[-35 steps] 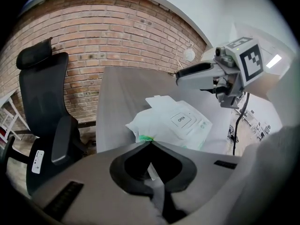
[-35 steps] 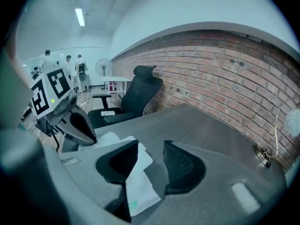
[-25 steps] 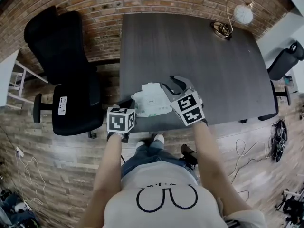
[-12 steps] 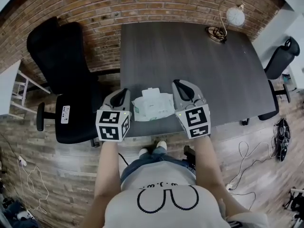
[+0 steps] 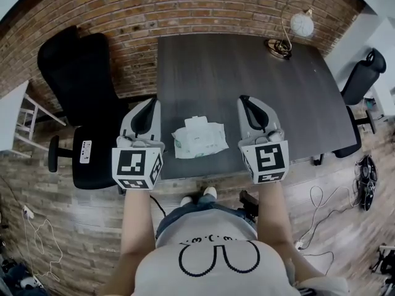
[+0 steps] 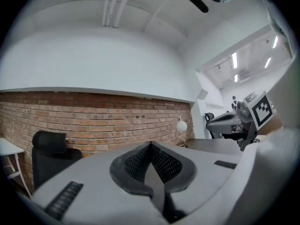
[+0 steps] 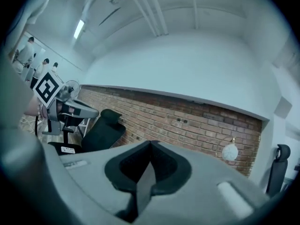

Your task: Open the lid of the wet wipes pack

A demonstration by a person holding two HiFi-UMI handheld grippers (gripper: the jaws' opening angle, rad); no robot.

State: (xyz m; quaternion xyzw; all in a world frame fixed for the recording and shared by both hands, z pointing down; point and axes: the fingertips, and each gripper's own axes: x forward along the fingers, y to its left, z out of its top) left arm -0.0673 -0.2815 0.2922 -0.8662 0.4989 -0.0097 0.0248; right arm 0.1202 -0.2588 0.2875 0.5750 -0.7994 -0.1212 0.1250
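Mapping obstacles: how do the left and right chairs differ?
The left chair shows whole, a white label on its seat; the right chair shows only in part, no label visible. The left chair stands by the table's left side, the right chair off its right side. Both are black.

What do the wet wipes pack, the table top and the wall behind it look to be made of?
Wet wipes pack: looks like soft plastic film, mostly white, its surface crinkled.
Table: dark grey, matte, with a faint streaky grain, probably wood or laminate; which is unclear.
Wall: bare red-brown brick with pale mortar joints.
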